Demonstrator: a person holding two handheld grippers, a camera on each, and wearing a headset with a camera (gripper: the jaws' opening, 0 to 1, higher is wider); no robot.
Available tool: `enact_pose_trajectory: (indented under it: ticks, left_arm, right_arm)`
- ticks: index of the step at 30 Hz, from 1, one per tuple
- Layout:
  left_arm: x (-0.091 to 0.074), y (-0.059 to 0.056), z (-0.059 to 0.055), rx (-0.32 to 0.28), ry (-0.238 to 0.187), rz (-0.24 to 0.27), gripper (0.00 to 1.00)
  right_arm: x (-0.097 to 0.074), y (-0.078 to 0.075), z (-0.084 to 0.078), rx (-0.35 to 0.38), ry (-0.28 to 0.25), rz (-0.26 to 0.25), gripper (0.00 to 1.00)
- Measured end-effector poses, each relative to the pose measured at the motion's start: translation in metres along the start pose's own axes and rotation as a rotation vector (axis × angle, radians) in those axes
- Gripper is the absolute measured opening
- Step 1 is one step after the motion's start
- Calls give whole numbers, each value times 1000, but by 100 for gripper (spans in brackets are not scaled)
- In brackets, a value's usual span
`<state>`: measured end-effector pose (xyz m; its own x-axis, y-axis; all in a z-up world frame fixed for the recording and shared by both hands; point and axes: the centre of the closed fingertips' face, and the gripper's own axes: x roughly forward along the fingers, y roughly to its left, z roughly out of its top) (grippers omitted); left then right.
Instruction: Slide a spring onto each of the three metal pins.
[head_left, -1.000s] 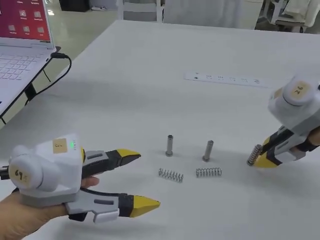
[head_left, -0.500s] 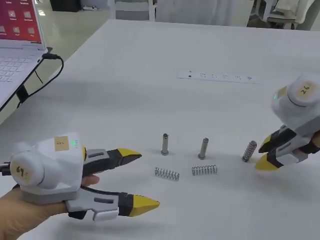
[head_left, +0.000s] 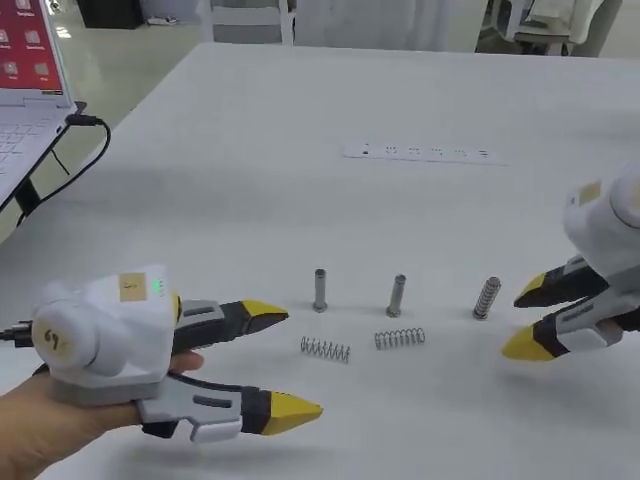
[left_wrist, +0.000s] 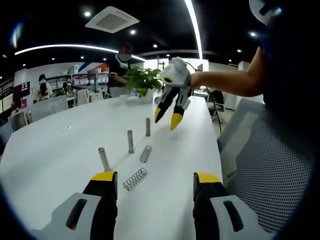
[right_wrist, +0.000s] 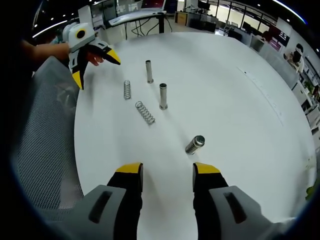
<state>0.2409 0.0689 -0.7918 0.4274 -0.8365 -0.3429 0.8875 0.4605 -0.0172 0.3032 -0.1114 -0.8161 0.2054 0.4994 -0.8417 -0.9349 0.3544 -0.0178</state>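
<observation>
head view: three short grey metal pins stand upright in a row on the white table (head_left: 250, 120). the left pin (head_left: 320, 290) and middle pin (head_left: 397, 296) are bare and smooth. the right pin (head_left: 487, 298) has its shaft wrapped in wire coils. two loose springs of thin silvery wire lie flat on the table. the first spring (head_left: 325, 349) is at 6 o'clock of the left pin, and the second spring (head_left: 400, 339) is at 6 o'clock of the middle pin. the left gripper (head_left: 290, 362) sits at 8 o'clock of the row, its yellow-tipped jaws spread with nothing between them. the right gripper (head_left: 525, 318) is at 3 o'clock of the right pin, near it but apart, jaws parted and empty. the handwritten mark on the left gripper's round knob is not legible. the power strip (head_left: 420, 153) at 12 o'clock and the laptop (head_left: 20, 60) at 10 o'clock (red screen, small icons) carry markings too small to read.

left gripper view: its own jaws stand wide apart and hold nothing. the first spring lies just past them, and the pins recede toward 12 o'clock. the right gripper hangs released beyond the coiled pin, with a potted plant (left_wrist: 142, 80) behind it.

right gripper view: its own jaws are apart and empty. the right pin is just ahead at 1 o'clock, seen from above and leaning in the fisheye. the bare pins and both springs lie toward 11 o'clock, with the left gripper beyond them.
</observation>
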Motion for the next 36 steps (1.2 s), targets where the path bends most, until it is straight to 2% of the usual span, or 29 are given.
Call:
enact_pose_trajectory:
  ticks: [5, 18, 21, 23, 25, 30, 33, 36]
  left_arm:
    - [4, -2, 1, 9, 10, -19, 55]
    - [15, 1, 4, 35, 40, -53, 51]
    - [20, 1, 4, 39, 56, -68, 50]
    - [23, 1, 5, 43, 60, -73, 50]
    - [26, 1, 6, 43, 65, -77, 49]
    - [34, 2, 7, 34, 69, -80, 47]
    - [38, 3, 7, 30, 75, -81, 45]
    - [42, 4, 8, 29, 80, -78, 45]
  right_arm:
    - [-6, 11, 4, 14, -58, 4, 42]
    - [-13, 26, -4, 40, -135, -2, 51]
    - [-15, 31, -3, 54, -178, 4, 54]
    - [-15, 32, -5, 61, -185, 2, 55]
    - [-16, 35, -3, 74, -220, 1, 59]
    - [-18, 41, -7, 85, -242, 2, 64]
    - [-20, 45, -4, 96, -287, -2, 71]
    - [-21, 50, -5, 109, -307, 4, 77]
